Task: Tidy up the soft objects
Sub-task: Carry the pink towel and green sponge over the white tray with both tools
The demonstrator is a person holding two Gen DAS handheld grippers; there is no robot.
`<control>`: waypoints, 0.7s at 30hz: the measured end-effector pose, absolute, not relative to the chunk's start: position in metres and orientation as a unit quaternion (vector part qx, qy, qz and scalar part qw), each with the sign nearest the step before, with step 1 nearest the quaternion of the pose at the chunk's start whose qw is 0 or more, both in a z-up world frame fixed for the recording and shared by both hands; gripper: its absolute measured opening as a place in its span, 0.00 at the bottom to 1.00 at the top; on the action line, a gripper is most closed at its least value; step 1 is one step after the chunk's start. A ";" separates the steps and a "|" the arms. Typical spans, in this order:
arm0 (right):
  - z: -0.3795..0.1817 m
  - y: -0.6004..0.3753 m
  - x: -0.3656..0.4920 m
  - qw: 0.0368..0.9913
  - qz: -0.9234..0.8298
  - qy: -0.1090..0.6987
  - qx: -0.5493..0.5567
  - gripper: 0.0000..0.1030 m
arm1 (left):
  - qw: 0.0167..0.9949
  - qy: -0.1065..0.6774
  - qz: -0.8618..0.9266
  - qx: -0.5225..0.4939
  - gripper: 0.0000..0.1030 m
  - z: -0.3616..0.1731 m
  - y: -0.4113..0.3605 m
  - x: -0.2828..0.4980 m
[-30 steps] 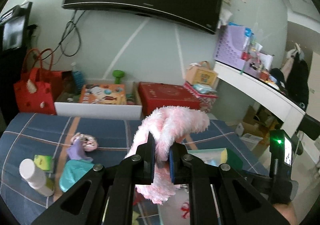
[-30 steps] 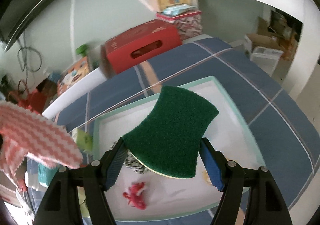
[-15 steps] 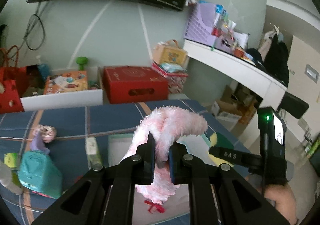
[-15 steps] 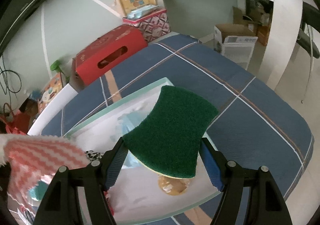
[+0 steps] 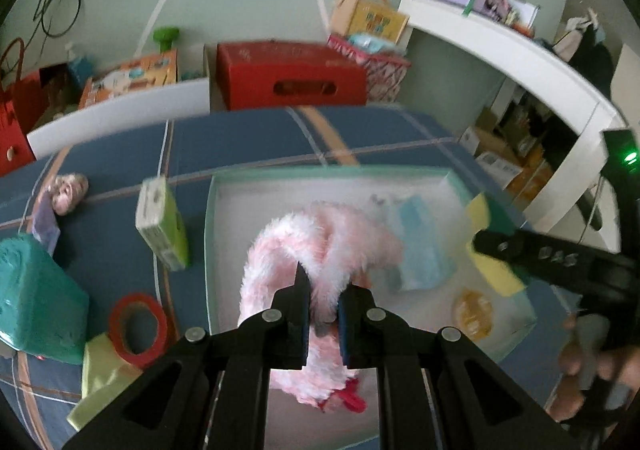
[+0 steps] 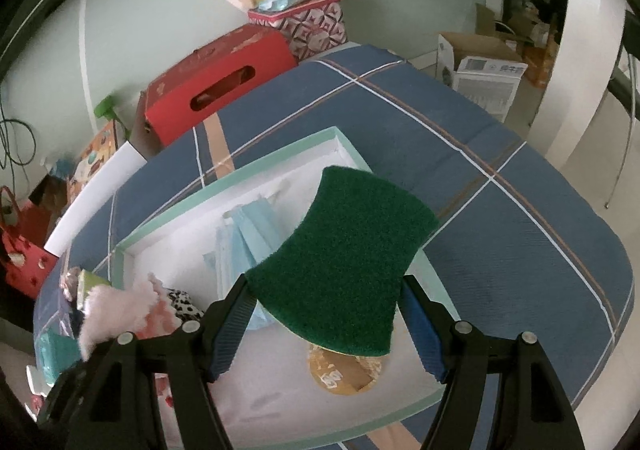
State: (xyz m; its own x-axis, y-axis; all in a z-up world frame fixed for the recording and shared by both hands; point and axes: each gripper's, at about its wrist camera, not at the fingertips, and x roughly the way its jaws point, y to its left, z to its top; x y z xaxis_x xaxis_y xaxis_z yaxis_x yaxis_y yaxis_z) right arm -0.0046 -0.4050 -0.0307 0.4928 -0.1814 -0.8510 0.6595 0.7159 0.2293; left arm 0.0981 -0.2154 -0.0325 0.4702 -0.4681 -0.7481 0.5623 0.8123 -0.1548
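Blue plaid bedding [image 6: 500, 234] fills both views; left gripper [image 5: 322, 302] clamps a pink fluffy toy [image 5: 320, 234] over the mint-rimmed box [image 5: 208, 234], right gripper [image 6: 326, 320] squeezes a green sponge [image 6: 344, 262].

We see the tray [image 5: 212, 250] lying on the bed [image 5: 240, 142] — face masks [image 6: 240, 238] and a round disc [image 6: 344, 374] inside it. Left of the tray: a small box [image 5: 162, 226], a tape ring [image 5: 138, 324], a pouch [image 5: 36, 302]. Behind the bed — a slotted box [image 5: 292, 76].
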 end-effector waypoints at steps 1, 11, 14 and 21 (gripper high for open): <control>-0.032 -0.405 -0.004 0.818 -0.257 0.435 0.274 0.73 | 0.852 0.426 -0.298 0.060 0.11 -0.038 -0.216 0.101; -0.040 -0.401 0.004 0.814 -0.250 0.453 0.262 0.74 | 0.845 0.448 -0.283 0.067 0.11 -0.058 -0.219 0.109; -0.045 -0.400 0.007 0.813 -0.248 0.459 0.259 0.74 | 0.846 0.448 -0.282 0.068 0.12 -0.060 -0.221 0.111; -0.044 -0.396 0.010 0.814 -0.248 0.464 0.246 0.74 | 0.843 0.452 -0.285 0.069 0.16 -0.056 -0.224 0.110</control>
State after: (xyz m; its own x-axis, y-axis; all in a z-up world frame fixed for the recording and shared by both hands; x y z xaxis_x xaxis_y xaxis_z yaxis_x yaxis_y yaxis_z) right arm 0.0098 -0.3961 -0.0439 0.4458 -0.1753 -0.8778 0.6325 0.7555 0.1704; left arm 0.1103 -0.2237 -0.0562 0.4295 -0.4187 -0.8001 0.5428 0.8278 -0.1418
